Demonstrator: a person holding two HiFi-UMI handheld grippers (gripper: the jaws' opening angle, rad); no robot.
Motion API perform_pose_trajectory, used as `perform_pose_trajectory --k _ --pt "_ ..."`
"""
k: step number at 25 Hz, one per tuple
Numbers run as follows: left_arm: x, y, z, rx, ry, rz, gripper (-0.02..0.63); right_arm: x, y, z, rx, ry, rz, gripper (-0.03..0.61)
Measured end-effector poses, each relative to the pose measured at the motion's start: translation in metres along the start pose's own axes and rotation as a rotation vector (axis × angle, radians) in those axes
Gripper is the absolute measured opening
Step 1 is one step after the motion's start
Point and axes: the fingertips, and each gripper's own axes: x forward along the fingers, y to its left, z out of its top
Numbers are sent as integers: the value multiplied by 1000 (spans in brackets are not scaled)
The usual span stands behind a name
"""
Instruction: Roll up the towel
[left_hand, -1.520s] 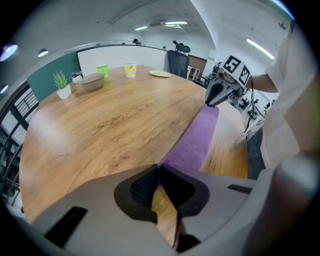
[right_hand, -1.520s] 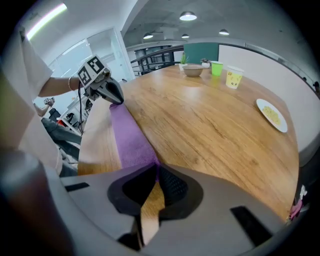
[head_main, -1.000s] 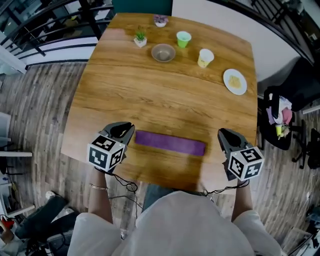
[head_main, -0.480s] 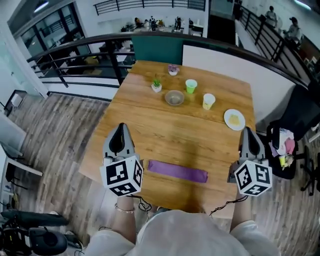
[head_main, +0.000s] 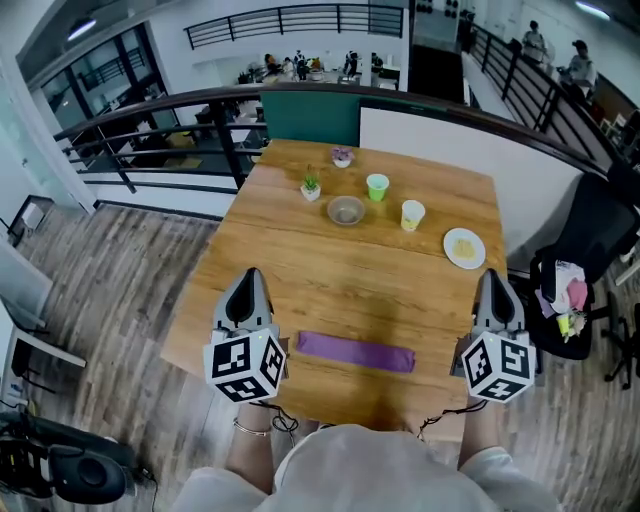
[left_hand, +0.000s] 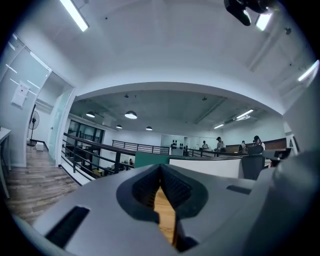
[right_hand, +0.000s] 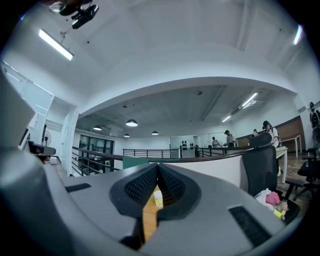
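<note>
Both the left gripper (head_main: 249, 276) and right gripper (head_main: 494, 277) are hovering, fingers clenched empty, flanking the seemingly rolled towel (head_main: 355, 352) at lower centre, sensibly clear of it.

L tool (head_main: 248, 275) & R tool (head_main: 494, 278) lifted up from beside towel (head_main: 355, 352), now pointing level.

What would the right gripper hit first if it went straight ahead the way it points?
Likely the yellow cup, framed just past the shut right gripper; it might pass above it, since depth is unclear.
</note>
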Motion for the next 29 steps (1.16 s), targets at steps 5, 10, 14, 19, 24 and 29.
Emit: perform_pose_trajectory --k 5,10,14,19,24,29 --pt "4 -3 -4 0 8 -16 3 -1 4 -9 13 35 27 -2" --pt "7 -11 -5 31 16 -38 3 -5 0 -13 8 58 16 -2" --pt "6 -16 -2 28 15 -43 3 -9 -2 -11 0 49 13 -2" --pt "2 -18 -10 -1 35 -44 3 -15 -3 -15 -5 60 18 -2" --pt "-1 -14 -9 -51 38 -37 3 -17 -3 -17 -1 69 16 -2" --pt "-4 -8 -7 -90 32 -22 3 -19 -6 -22 28 74 22 -2"
